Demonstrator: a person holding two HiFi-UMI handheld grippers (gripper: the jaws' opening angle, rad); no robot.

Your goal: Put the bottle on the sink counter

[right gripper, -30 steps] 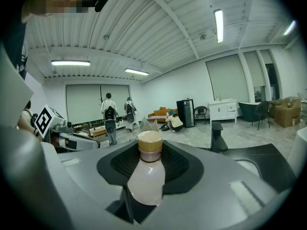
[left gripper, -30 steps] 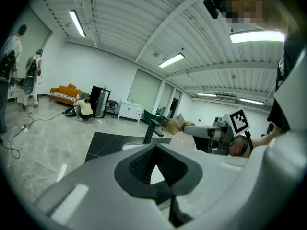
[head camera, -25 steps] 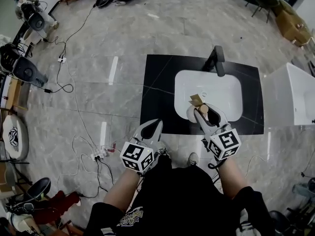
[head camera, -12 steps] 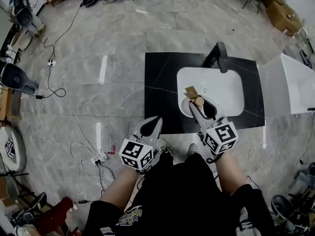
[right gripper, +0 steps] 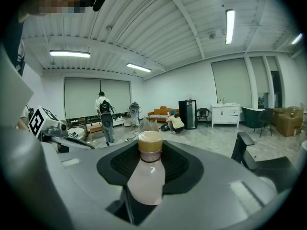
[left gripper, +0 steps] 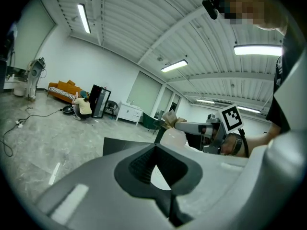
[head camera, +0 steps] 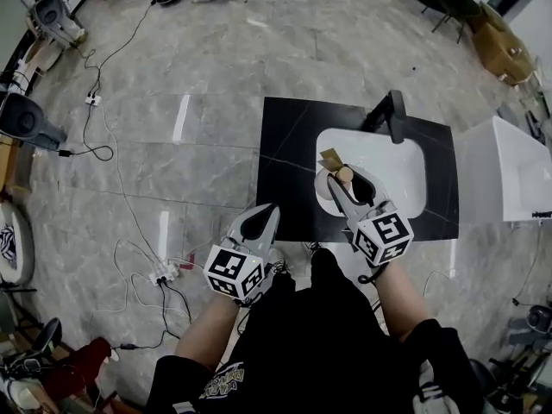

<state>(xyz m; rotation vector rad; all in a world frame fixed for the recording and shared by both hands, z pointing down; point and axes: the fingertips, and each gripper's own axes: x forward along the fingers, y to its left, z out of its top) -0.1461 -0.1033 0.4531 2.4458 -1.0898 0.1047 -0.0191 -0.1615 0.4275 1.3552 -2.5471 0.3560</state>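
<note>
Two grippers are reaching out toward the sink. The left gripper [head camera: 266,214] is hovering with its jaws pressed together and nothing in them, just short of the black sink counter [head camera: 280,171]. The right gripper [head camera: 343,179] is pinching the bottle [head camera: 325,185] by its neck. The bottle is hanging upright, cap on top, over the left edge of the white basin [head camera: 392,166], and it looks to be touching nothing below. The bare counter is lying just to the bottle's left, so the right gripper is likely the one to carry it there and down. The left gripper view is showing the bottle's round body from the side. The right gripper view is showing the squeeze, but not the counter.
</note>
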